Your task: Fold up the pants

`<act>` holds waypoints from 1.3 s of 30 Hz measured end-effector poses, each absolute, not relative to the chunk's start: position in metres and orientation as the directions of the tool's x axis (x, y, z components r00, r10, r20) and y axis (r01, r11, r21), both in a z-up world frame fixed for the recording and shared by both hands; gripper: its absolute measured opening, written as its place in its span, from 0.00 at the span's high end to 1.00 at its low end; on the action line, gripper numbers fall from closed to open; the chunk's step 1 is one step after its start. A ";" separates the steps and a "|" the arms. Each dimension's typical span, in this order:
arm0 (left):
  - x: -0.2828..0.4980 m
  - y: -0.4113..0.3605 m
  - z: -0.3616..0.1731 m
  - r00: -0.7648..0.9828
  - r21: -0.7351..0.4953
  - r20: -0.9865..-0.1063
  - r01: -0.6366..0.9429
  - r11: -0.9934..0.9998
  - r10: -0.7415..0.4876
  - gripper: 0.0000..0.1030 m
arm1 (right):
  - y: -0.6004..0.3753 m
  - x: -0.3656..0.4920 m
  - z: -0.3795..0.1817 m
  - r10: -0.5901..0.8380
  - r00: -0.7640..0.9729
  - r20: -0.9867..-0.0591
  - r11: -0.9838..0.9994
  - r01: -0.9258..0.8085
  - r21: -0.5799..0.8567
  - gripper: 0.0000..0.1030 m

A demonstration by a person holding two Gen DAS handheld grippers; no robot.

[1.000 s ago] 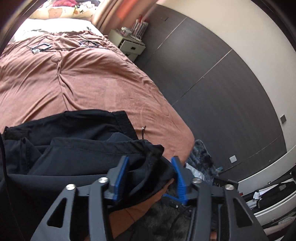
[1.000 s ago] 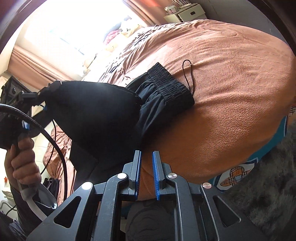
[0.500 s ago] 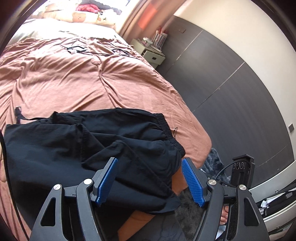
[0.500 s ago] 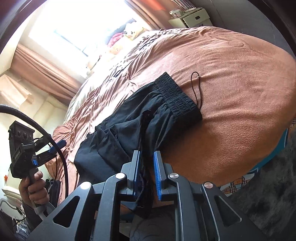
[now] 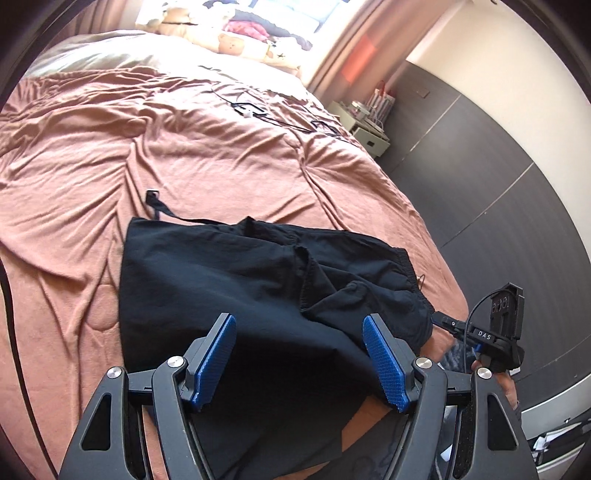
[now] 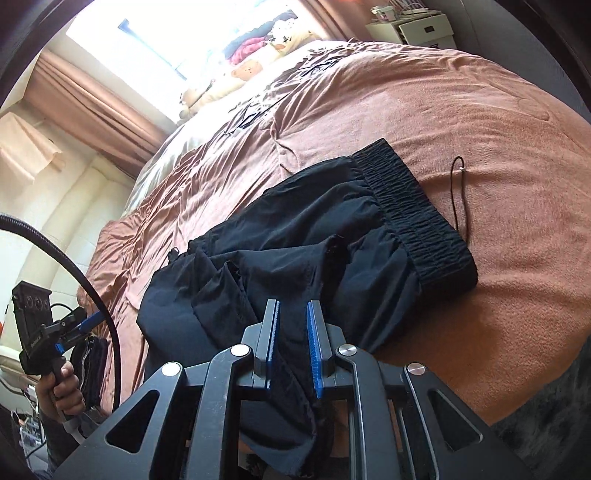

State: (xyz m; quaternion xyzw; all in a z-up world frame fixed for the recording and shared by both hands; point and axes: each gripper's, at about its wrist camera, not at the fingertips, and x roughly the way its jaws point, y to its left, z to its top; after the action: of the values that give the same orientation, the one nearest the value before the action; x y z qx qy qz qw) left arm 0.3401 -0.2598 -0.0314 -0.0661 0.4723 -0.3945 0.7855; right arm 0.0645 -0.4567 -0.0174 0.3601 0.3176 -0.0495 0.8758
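Left wrist view: the left gripper [image 5: 299, 354] stands with its blue pads wide apart above the near edge of the black pants [image 5: 258, 295], and nothing is pinched between them; the dark cloth lies below and beyond the fingers. The pants sit folded over on the brown bedspread [image 5: 184, 155], close to the bed's near edge, with the elastic waistband [image 5: 413, 280] toward 3 o'clock and a thin black strap [image 5: 159, 206] trailing out at 11 o'clock. At 4 o'clock the right gripper [image 5: 447, 325] shows as a dark handset held in a hand. In the right wrist view, the right gripper [image 6: 293, 347] has its pads drawn close together with a fold of the black pants [image 6: 295, 251] caught between them, cloth hanging down past the fingers toward 6 o'clock. From here the gathered waistband [image 6: 410, 210] lies at 1 o'clock, and a loose black drawcord [image 6: 460, 195] rests on the bedspread [image 6: 480, 129] just beside it. The left gripper [image 6: 88, 319] appears at 8 o'clock, gripped by a hand [image 6: 62, 391], off the bed's side. A white nightstand [image 6: 417, 26] stands at 1 o'clock past the bed.
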 end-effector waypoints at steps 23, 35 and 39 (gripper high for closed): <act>0.351 -0.149 -0.102 0.263 -0.504 -0.758 0.344 0.792 -0.597 0.35 | -0.477 0.159 -0.058 0.230 0.676 -0.699 0.730 0.356 0.584 0.89; 0.347 -0.154 -0.118 0.236 -0.506 -0.774 0.328 0.798 -0.588 0.47 | -0.469 0.159 0.012 0.062 0.747 -0.662 0.869 0.286 0.403 0.96; 0.347 -0.158 -0.118 0.232 -0.501 -0.778 0.331 0.799 -0.584 0.47 | -0.469 0.169 0.029 0.015 0.743 -0.670 0.898 0.284 0.335 0.96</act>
State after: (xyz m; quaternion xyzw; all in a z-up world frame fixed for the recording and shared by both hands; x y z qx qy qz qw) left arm 0.3467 -0.1576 -0.1183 -0.1157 0.5453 -0.2948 0.7761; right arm 0.1694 -0.4690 0.0292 0.2130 0.3511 -0.0738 0.9088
